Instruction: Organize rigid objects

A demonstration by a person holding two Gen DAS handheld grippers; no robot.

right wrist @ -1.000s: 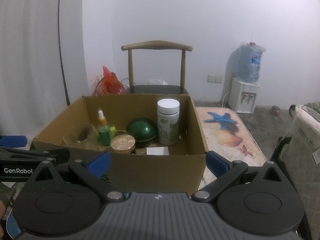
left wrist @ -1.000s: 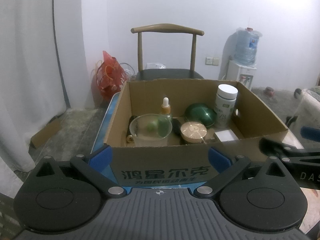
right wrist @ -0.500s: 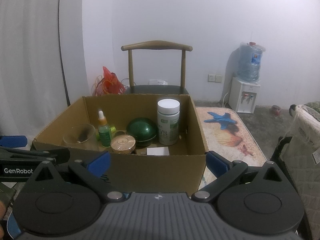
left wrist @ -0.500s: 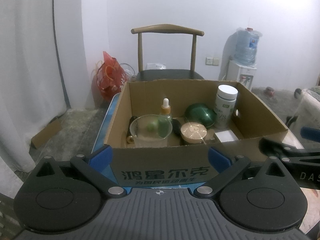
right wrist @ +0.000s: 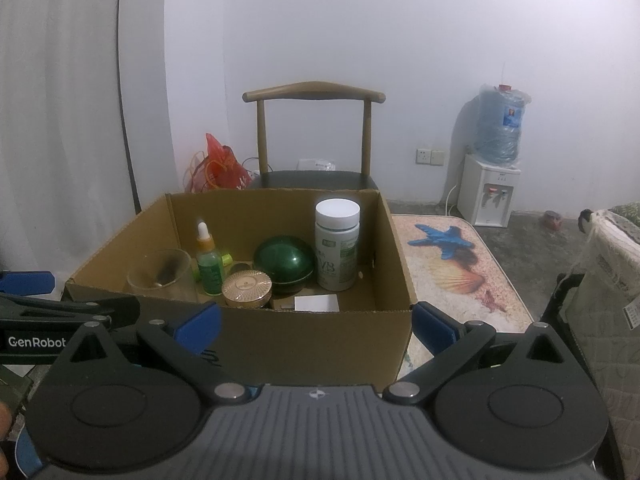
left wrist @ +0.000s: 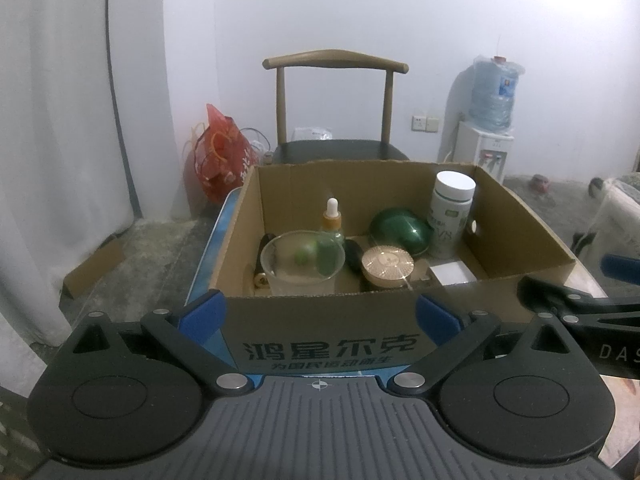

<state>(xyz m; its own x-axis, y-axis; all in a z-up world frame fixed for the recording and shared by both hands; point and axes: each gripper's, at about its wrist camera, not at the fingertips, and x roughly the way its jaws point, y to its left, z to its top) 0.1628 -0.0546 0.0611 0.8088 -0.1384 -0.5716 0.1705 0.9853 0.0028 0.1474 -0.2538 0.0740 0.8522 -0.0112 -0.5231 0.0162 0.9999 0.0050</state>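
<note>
Both grippers, left gripper [left wrist: 318,306] and right gripper [right wrist: 316,326], hover with jaws spread wide and nothing between them, each pair straddling the near wall of the box [left wrist: 324,312]. Just beyond the jaws stand a glass cup [left wrist: 302,262] and gold-lidded jar [left wrist: 387,268], then a dropper bottle [left wrist: 332,222], green dome [left wrist: 401,231] and white bottle [left wrist: 452,214] farther in. The things already sit in the box, which fits both a finished sort and one underway; any reach should clear the wall from above.
</note>
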